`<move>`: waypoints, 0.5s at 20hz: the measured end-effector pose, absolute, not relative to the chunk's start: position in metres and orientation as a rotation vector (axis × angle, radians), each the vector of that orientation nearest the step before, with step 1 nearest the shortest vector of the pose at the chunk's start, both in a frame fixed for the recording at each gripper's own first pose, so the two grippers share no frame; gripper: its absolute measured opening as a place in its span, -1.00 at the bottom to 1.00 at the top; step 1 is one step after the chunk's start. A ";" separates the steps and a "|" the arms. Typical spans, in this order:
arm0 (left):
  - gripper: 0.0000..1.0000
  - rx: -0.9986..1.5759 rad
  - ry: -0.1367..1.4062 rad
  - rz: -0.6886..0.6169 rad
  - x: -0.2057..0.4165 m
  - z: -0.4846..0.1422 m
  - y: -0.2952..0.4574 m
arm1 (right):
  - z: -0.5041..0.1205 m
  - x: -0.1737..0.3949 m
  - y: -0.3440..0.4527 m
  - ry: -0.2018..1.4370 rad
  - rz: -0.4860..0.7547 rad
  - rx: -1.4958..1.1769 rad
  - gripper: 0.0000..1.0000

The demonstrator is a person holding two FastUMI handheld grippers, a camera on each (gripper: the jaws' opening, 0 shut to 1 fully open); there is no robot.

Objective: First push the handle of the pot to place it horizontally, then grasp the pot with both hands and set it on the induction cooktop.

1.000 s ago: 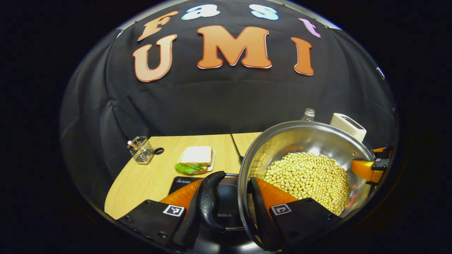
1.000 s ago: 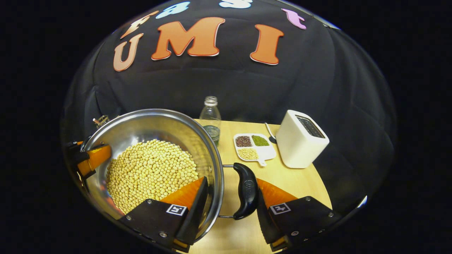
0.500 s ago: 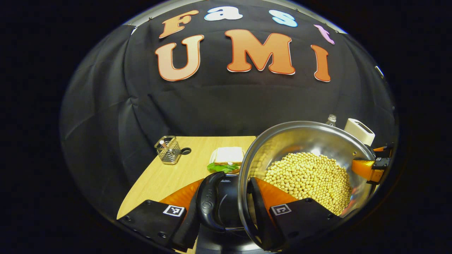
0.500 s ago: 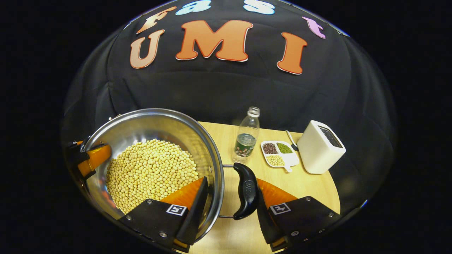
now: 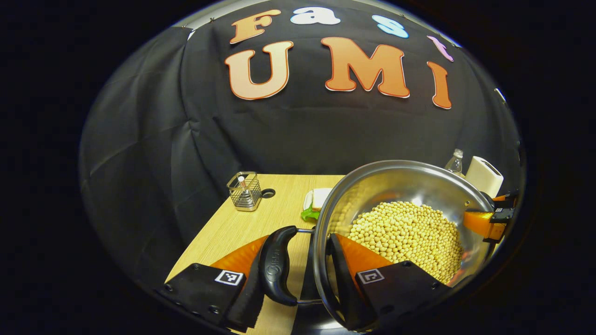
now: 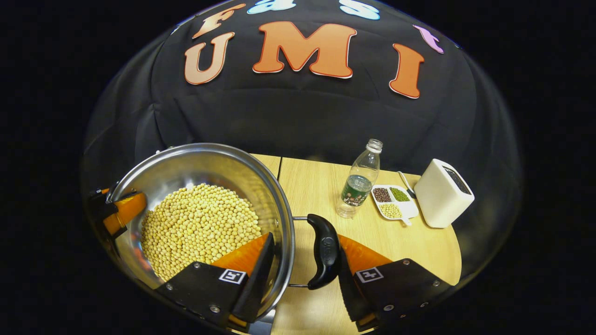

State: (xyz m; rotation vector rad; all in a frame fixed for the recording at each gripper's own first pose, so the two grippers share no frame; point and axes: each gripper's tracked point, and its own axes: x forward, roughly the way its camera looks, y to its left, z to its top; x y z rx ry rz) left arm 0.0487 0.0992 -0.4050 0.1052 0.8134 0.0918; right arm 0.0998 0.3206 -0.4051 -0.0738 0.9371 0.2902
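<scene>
Pot (image 5: 405, 186) of steel, heaped with yellow beans (image 5: 409, 232), was carried between the two tools. In the left gripper view the left gripper (image 5: 305, 274) straddled the near rim: one orange finger lay outside against the black side handle (image 5: 278, 265), the other reached inside the wall beside the beans, so the jaws were closed down on handle and rim together. In the right gripper view the right gripper (image 6: 305, 260) did the same on the opposite side, one finger inside the pot, one behind its black handle (image 6: 324, 251). Each view also showed the other tool's orange finger at the far rim. Whether the pot's base touched anything could not be told.

Wooden table (image 6: 321, 186) spread beyond the pot. To the right stood a clear bottle (image 6: 359, 186), a white divided dish (image 6: 393, 202) and a white toaster (image 6: 442, 193), apart from the pot, with bare wood between. On the left a wire basket (image 5: 244, 190) stood near the table's far edge, and a sandwich on a plate (image 5: 316, 202) sat just behind the pot's rim
</scene>
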 end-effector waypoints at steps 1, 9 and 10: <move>0.48 0.104 0.818 0.093 0.048 -0.408 0.100 | -0.408 0.098 0.322 0.941 0.290 -0.073 0.42; 0.49 0.067 0.855 0.093 0.046 -0.444 0.104 | -0.424 0.095 0.333 0.968 0.266 -0.088 0.42; 0.49 0.066 0.861 0.095 0.045 -0.449 0.104 | -0.429 0.094 0.334 0.975 0.265 -0.089 0.42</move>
